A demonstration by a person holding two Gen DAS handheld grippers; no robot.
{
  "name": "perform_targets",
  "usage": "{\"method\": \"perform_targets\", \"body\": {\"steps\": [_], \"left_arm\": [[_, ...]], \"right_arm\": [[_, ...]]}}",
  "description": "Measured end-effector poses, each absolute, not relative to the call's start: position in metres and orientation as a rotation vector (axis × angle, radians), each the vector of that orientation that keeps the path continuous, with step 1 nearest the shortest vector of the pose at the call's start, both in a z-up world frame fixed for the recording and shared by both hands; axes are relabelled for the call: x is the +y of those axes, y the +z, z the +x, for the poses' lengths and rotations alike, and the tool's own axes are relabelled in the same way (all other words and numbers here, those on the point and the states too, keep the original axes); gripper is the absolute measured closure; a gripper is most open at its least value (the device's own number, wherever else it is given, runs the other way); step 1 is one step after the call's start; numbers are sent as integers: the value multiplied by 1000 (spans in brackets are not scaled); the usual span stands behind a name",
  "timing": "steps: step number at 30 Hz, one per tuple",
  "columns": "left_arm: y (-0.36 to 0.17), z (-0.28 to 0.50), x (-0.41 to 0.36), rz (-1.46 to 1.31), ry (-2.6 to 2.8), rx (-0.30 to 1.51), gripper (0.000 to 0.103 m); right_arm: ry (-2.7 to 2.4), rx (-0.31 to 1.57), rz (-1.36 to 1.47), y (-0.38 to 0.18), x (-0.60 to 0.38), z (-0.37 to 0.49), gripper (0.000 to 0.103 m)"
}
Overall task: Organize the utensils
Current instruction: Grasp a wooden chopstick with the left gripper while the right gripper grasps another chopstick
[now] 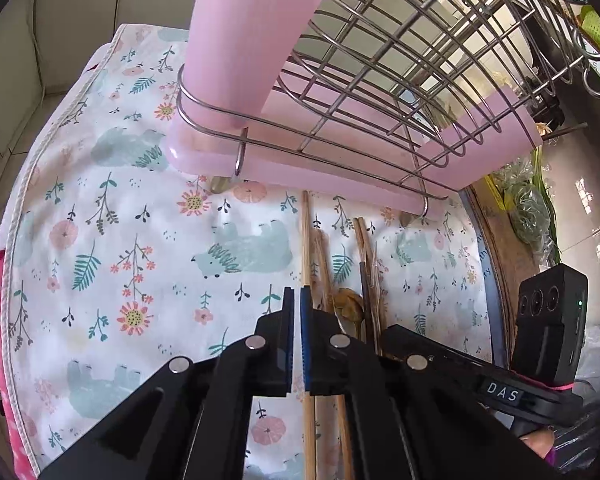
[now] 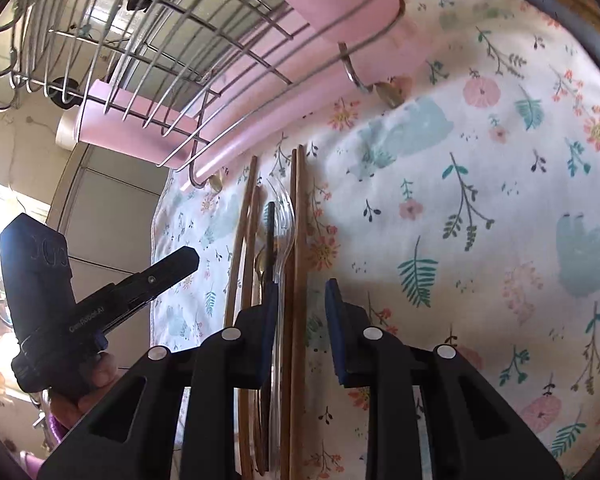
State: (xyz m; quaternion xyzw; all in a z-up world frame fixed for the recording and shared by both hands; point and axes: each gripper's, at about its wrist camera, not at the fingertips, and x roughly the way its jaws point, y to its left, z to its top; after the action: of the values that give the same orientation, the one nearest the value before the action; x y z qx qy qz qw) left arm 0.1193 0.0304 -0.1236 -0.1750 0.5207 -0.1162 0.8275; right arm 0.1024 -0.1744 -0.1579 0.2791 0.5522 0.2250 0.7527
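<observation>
Several utensils lie side by side on a floral cloth: a pale wooden chopstick, darker chopsticks and a gold spoon. My left gripper is shut just left of the pale chopstick, which runs under its right finger; nothing shows between the pads. In the right wrist view, two brown chopsticks and a clear plastic fork run between the pads of my right gripper. It is open, with a gap at the right pad. A black handle lies by its left pad.
A steel wire dish rack on a pink tray stands just beyond the utensils, close over both grippers. A bag of greens and a wooden board lie right of the cloth. A hand holds the left gripper.
</observation>
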Motion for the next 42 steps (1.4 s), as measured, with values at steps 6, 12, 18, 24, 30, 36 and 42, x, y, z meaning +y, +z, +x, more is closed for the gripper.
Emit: {"method": "perform_targets", "body": {"steps": [6,12,18,24,30,36,42], "left_arm": [[-141,129,15,-381,-253,1149,100],[-151,132,4,-405,-280,1160,97],[-158,131,2,-439,-283,1178,97],[-147,114,19,-412,-202,1151,97],[-141,100,37,-327,-150,1194,97],[-146,114,55,-364,-163,1265,93],[-141,139,49,-279,-162,1283,93]], "right_arm": [[506,1183,625,-156,-175,104,96],[468,1162,622,-149,-191,97,96],[417,1162,596,-145,-206,91,96],[396,1201,539,-149,-202,84,96],[405,1223,447,-146,-197,84,96],[425,1211,416,-134,-198,93,69],[390,1203,355,-120,-200,117,69]]}}
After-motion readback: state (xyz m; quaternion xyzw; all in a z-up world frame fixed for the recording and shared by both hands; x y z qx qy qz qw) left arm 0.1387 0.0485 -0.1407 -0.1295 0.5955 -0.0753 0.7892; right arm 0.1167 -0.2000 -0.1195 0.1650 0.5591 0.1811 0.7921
